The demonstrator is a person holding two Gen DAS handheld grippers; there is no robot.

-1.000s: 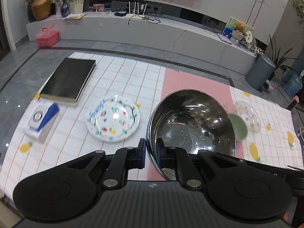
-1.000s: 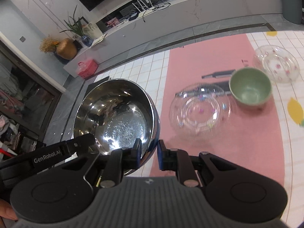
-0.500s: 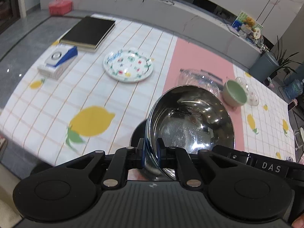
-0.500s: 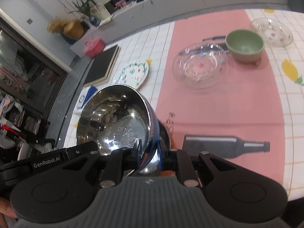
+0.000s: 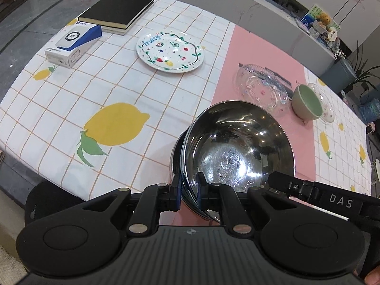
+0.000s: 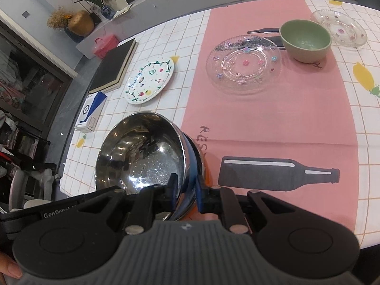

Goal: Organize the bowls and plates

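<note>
Both grippers hold one large steel bowl (image 5: 239, 152) by its rim, near the table's front edge. My left gripper (image 5: 188, 190) is shut on the rim's left side. My right gripper (image 6: 186, 191) is shut on the rim's right side; the bowl also shows in the right wrist view (image 6: 142, 156). Beyond lie a white fruit-pattern plate (image 5: 170, 52), a clear glass plate (image 5: 261, 87), a green bowl (image 5: 307, 102) and a smaller clear glass plate (image 6: 339, 27).
A black book (image 5: 117, 8) and a blue and white box (image 5: 73, 44) lie at the table's far left. The tablecloth has a pink strip (image 6: 273, 109) with a printed bottle. A grey bin (image 5: 340, 73) stands beyond the table.
The bowl and both grippers have drawn back toward the table's front edge and lowered. The plates and green bowl now lie farther off. Both grips are unchanged.
</note>
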